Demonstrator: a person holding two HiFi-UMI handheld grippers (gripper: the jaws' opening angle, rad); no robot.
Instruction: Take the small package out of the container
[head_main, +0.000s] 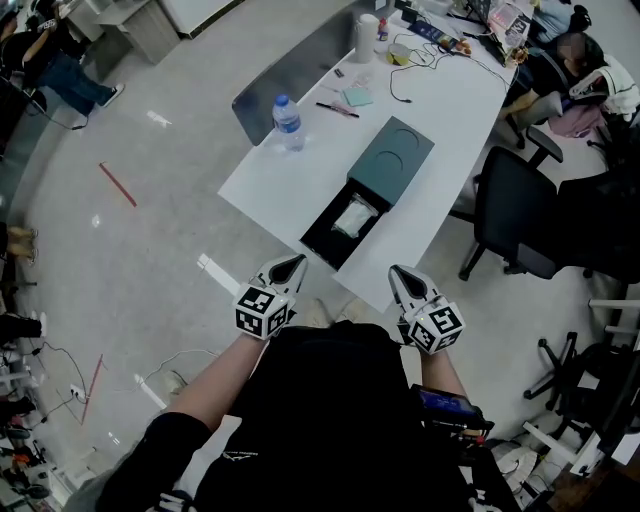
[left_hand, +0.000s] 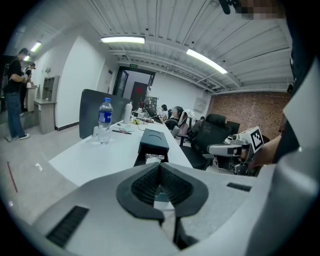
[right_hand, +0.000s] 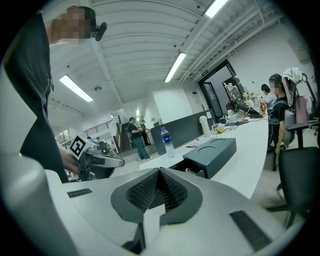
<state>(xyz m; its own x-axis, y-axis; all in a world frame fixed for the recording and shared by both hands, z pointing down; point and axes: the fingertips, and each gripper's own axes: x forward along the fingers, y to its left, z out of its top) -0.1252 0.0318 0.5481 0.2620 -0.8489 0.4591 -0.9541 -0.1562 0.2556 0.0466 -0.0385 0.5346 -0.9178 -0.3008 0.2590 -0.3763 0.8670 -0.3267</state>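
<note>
A dark teal container (head_main: 385, 170) lies on the white table (head_main: 290, 190), its tray slid out toward me. The small white package (head_main: 354, 217) lies in that tray. In the left gripper view the container (left_hand: 153, 141) is straight ahead, with the package (left_hand: 154, 158) just below its lid. My left gripper (head_main: 292, 264) and right gripper (head_main: 397, 271) are both shut and empty. They hover side by side off the table's near edge, short of the tray. The right gripper view shows the container (right_hand: 212, 151) ahead and to the right.
A water bottle (head_main: 287, 122) stands left of the container. A pen, papers, cables and a white jug (head_main: 367, 38) crowd the table's far end. A black office chair (head_main: 515, 215) stands right of the table. People are at the far desks and the far left.
</note>
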